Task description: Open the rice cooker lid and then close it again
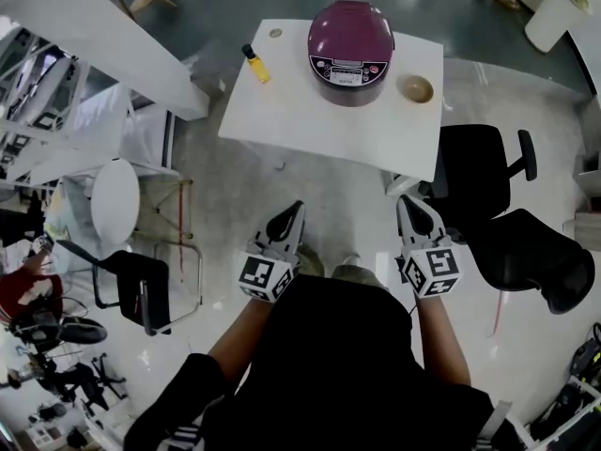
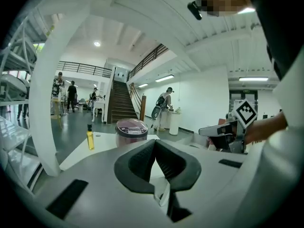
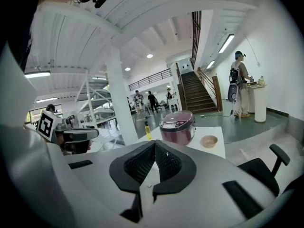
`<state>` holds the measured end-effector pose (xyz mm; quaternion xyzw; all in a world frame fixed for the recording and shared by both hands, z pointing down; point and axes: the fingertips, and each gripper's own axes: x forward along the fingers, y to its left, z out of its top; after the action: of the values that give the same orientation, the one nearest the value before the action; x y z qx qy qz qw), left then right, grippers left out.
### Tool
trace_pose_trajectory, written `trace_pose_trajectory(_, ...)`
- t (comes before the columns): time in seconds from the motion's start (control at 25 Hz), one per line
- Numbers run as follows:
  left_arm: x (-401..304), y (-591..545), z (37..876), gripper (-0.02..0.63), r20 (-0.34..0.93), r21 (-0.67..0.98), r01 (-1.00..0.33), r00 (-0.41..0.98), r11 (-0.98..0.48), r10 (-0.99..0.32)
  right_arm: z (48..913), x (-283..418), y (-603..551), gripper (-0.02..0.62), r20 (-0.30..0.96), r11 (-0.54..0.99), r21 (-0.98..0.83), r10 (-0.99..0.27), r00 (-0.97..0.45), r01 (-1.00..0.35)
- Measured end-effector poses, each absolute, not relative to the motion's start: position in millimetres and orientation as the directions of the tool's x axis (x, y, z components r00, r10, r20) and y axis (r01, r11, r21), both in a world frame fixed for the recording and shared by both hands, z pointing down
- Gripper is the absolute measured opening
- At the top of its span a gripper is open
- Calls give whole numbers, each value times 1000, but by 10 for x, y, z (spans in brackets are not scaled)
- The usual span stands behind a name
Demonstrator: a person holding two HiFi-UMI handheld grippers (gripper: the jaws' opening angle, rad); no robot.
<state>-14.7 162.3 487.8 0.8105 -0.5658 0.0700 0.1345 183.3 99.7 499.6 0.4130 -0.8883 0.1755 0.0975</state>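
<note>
Your left gripper (image 1: 293,212) and right gripper (image 1: 408,205) are both pinched together, empty. The rice cooker (image 1: 349,53) sits on the table (image 1: 329,130), well ahead. Its lid (image 1: 349,26) is probably stiff, hinged and slick; take its front edge.

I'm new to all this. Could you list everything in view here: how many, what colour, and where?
Rice cooker: one, maroon, lid down, far middle of the table.
Bottle: one, yellow with a dark cap, on the table left of the cooker.
Bowl: one, tan, on the table right of the cooker.
Table: one, white, ahead of the person.
Office chairs: two, black, right of the table.
Round-topped table: one, white, on the floor at left.
Left claw: one, pale with black pads, shut, empty, short of the table.
Right claw: one, same colours, shut, empty, short of the table.
</note>
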Motion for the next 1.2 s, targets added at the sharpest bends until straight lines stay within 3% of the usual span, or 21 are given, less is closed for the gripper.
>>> trace_pose_trajectory(0.52,-483,1778,4627,2,160,85,-965,258,-247,-953,4655,1865,1188,0,276,601,-120,-744,-608,-790)
trace_pose_trajectory(1.2,-450,1962,4542,2,130,69,-960,277,-270,-952,4527,1951,1391,-2,245,584,-85,-773,-585,-808)
